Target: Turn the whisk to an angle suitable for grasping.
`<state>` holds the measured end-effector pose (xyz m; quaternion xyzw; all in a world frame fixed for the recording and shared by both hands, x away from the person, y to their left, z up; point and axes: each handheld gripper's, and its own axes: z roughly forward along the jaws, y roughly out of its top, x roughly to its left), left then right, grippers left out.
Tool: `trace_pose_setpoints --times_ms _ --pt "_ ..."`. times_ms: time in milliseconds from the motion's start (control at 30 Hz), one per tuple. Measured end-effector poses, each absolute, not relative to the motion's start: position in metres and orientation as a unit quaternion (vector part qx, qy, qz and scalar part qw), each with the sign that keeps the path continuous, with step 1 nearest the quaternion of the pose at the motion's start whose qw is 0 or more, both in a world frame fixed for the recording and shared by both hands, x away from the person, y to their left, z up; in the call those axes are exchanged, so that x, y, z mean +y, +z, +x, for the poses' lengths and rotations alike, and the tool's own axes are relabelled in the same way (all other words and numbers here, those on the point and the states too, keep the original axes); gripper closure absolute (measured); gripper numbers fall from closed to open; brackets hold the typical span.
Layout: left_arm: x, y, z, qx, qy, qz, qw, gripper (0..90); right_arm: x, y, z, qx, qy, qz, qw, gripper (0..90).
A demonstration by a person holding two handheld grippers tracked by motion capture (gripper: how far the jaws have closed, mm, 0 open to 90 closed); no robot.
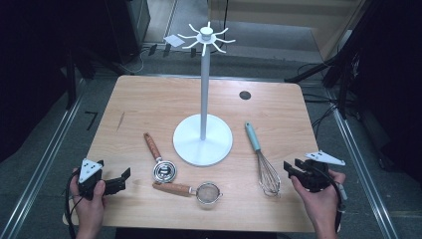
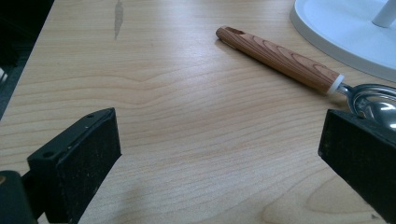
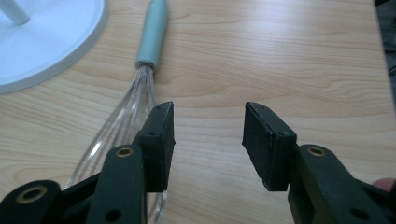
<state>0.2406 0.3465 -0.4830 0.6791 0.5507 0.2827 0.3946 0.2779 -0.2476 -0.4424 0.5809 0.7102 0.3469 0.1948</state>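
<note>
- At the lower left of the high view we have the left tongs point(image 1: 121, 180), held in a hand over the tabletop's point(image 1: 149, 107) near left corner, jaws wide apart with nothing between them.
- In the left gripper view, bare wood lies between those two black jaws; the scoop's wooden handle point(image 2: 280, 58) runs across the upper right and its metal bowl sits just behind the right jaw.
- Moving right in the high view, we see that scoop point(image 1: 159, 158) lying slantwise at lower centre-left, bowl toward the near edge, apart from the tongs.
- Just below and to its right lies a small strainer point(image 1: 196, 190) with a wooden handle, its mesh bowl pointing right.
- Centre frame, a white rack point(image 1: 203, 119) stands upright on its round base, its ring of hooks at the top centre of the picture.
- Right of the base lies a whisk point(image 1: 262, 160), pale blue handle toward the far side, wires toward the near edge.
- At the lower right, the right tongs point(image 1: 290, 169) sit in the other hand, just beside the whisk's wires and apart from them.
- In the right gripper view we see the jaws partly open, with bare wood between them; the whisk point(image 3: 140, 88) lies to the left of the left jaw.
</note>
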Motion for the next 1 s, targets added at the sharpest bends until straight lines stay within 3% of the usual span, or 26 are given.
trace_pose_setpoints --times_ms 333,1000 --pt "0.346 -0.483 0.241 0.550 0.282 0.680 0.395 0.0 -0.232 -0.428 0.318 0.734 0.320 0.590 0.105 52.7" --pt "0.345 -0.483 0.241 0.547 0.284 0.682 0.394 0.0 -0.210 -0.424 0.357 0.759 0.264 0.592 0.059 55.3"
